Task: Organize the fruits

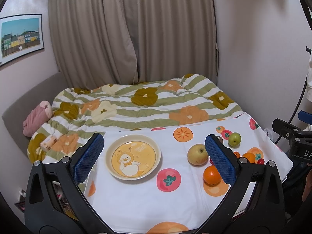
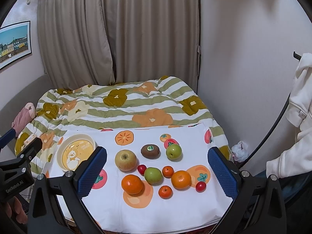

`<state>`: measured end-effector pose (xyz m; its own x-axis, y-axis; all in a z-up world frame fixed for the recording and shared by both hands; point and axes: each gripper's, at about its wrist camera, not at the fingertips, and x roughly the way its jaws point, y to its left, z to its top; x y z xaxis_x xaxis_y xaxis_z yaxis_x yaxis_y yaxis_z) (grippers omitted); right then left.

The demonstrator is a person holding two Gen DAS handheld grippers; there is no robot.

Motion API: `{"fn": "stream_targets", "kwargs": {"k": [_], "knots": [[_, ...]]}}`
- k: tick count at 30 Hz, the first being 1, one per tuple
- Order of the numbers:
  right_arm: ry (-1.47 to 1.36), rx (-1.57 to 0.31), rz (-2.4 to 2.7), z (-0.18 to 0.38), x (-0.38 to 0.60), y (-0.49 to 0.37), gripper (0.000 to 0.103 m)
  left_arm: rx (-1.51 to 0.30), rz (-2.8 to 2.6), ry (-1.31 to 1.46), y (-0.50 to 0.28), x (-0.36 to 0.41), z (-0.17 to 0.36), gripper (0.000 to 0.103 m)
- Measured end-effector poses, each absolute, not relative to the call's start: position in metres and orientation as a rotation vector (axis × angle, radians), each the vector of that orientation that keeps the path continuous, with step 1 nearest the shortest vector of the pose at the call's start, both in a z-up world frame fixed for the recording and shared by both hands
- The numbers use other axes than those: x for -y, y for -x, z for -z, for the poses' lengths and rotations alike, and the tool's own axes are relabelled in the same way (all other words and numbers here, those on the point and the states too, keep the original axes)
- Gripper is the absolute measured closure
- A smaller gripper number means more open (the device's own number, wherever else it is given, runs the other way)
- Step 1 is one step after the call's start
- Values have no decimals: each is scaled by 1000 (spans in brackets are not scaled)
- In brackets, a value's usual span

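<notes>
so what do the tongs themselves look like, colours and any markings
Both pairs match: black plastic frames with triangular cutouts and silver round bolts, each finger faced with a blue cross-hatched grip pad. The left tongs show this in their own view, the right tongs likewise. White lettering reading GenRobot.AI sits on the left unit's black body, seen from the right wrist view. No cables are visible on either.

Both wrist views face bedward; share plate (image 1: 133,157), fruit

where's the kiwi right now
In the right wrist view the kiwi lies on the white cloth, behind the fruit cluster, between the yellowish apple and a green apple.
</notes>
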<state>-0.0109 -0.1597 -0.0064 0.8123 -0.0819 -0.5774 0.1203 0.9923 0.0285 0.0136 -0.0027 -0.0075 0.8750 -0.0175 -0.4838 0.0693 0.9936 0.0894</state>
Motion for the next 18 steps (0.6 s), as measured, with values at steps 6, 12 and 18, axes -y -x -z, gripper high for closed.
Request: {"fn": "stream_targets", "kwargs": {"k": [6, 12, 18], "knots": [[-65, -613, 107, 6, 161, 11, 0, -506, 49, -108, -13, 2, 7, 0], [-66, -614, 107, 6, 160, 10, 0, -507, 49, -111, -13, 4, 6, 0], [-67, -615, 105, 6, 161, 10, 0, -511, 53, -113, -13, 5, 7, 0]]}}
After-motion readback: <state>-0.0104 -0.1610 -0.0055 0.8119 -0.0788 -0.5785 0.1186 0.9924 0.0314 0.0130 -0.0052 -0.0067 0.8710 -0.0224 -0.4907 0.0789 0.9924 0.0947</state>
